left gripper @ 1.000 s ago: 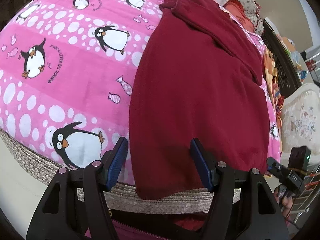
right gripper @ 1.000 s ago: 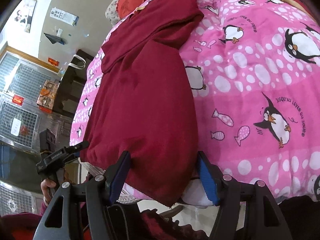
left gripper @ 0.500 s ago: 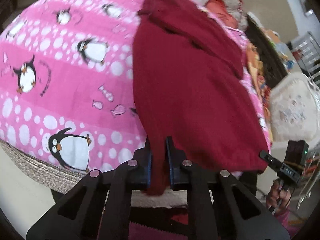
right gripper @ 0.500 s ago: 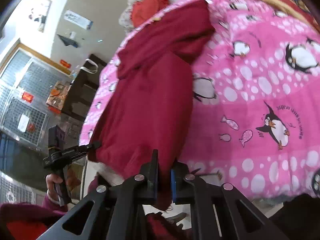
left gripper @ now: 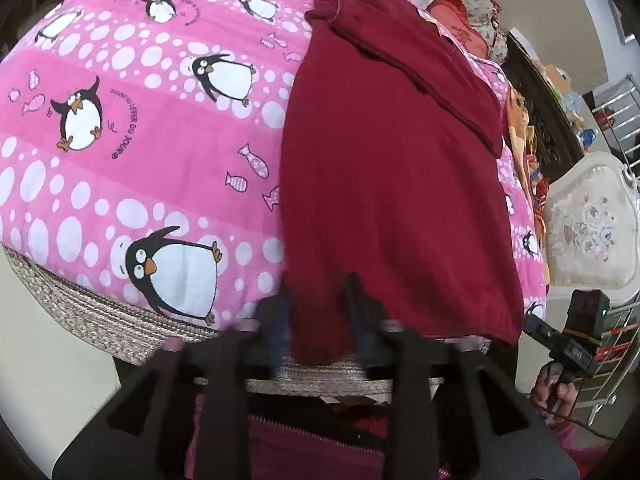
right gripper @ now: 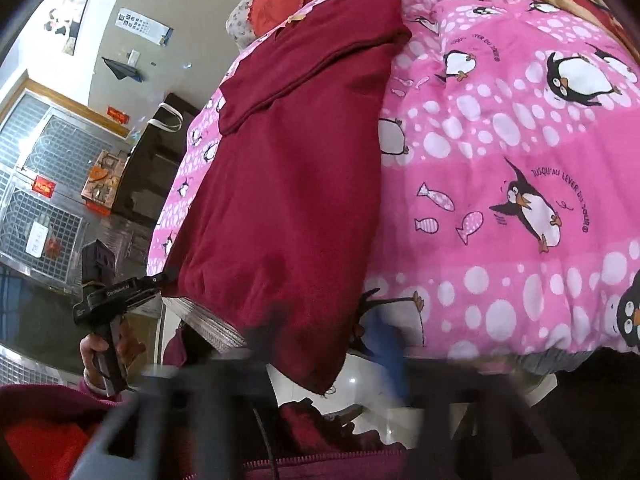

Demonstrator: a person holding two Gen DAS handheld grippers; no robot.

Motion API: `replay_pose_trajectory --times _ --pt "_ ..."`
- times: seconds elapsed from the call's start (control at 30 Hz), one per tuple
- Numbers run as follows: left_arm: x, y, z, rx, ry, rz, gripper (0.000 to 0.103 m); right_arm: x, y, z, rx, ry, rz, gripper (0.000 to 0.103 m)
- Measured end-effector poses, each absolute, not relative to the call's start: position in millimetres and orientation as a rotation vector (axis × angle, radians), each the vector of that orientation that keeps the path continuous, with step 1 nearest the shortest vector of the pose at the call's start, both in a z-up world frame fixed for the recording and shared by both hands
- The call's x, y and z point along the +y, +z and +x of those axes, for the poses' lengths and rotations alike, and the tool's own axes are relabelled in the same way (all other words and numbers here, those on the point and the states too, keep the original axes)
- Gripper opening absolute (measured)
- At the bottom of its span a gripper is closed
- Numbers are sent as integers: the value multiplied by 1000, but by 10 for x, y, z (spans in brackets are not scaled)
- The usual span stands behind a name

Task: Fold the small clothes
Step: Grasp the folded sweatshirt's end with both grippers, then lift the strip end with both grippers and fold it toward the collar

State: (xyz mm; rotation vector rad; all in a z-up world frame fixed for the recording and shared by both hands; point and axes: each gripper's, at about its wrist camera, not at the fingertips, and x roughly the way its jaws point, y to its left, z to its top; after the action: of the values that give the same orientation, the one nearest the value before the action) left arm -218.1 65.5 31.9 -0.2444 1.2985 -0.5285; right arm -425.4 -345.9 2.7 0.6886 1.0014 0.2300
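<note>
A dark red sweater (left gripper: 392, 168) lies lengthwise on a pink penguin blanket (left gripper: 132, 128), its sleeves folded across the far end, its hem hanging over the near bed edge. My left gripper (left gripper: 320, 320) is blurred, jaws parted on either side of the hem's left corner. In the right wrist view the same sweater (right gripper: 288, 184) lies on the blanket (right gripper: 520, 140). My right gripper (right gripper: 324, 344) is blurred, jaws parted around the hem's right corner. Neither pinches the cloth.
A woven mattress edge (left gripper: 80, 320) runs under the blanket. Red and floral pillows (right gripper: 280, 4) sit at the bed's far end. A white padded chair (left gripper: 592, 232) stands right of the bed. Each gripper shows in the other's view (left gripper: 568, 340) (right gripper: 108, 300).
Half a second ago both grippers were shut on the hem corners. Now both have opened and the hem hangs free between the fingers; both cameras are in motion.
</note>
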Motion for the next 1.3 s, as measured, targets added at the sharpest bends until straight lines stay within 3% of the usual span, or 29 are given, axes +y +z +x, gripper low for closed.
replay_pose_trajectory --times 0.03,0.07,0.17,0.27,0.33,0.37,0.5,0.63,0.7,0.83,1.3 --pt "661 308 -2168 1293 -523 -269 54 -3444 38 -4236 1006 235 680 67" --pt "667 300 -2156 1286 -520 -294 59 -3423 32 -4213 1016 243 669 67" --pt "609 267 -2111 1298 -519 -299 59 -3370 16 -4159 1024 255 661 65" --pt "534 225 -2081 1306 -506 -255 59 -3360 -30 -4116 1029 258 664 42" --pt "489 219 -2058 1303 -493 -223 59 -3381 -36 -4113 1016 259 672 22" --pt "472 220 -2056 1300 -487 -211 59 -3397 -38 -4108 1014 264 679 20" --pt "380 207 -2040 1301 -458 -139 52 -3448 -39 -4061 1029 295 700 16" --pt "372 200 -2010 1304 -441 -132 35 -3494 51 -3989 1007 327 721 14" --pt "372 197 -2001 1309 -445 -126 32 -3498 106 -3952 991 340 726 14" --pt "317 225 -1974 1311 -458 -99 16 -3486 198 -3855 972 356 719 13" --pt "288 774 -1352 1191 -543 -228 8 -3730 539 -3345 872 399 759 11"
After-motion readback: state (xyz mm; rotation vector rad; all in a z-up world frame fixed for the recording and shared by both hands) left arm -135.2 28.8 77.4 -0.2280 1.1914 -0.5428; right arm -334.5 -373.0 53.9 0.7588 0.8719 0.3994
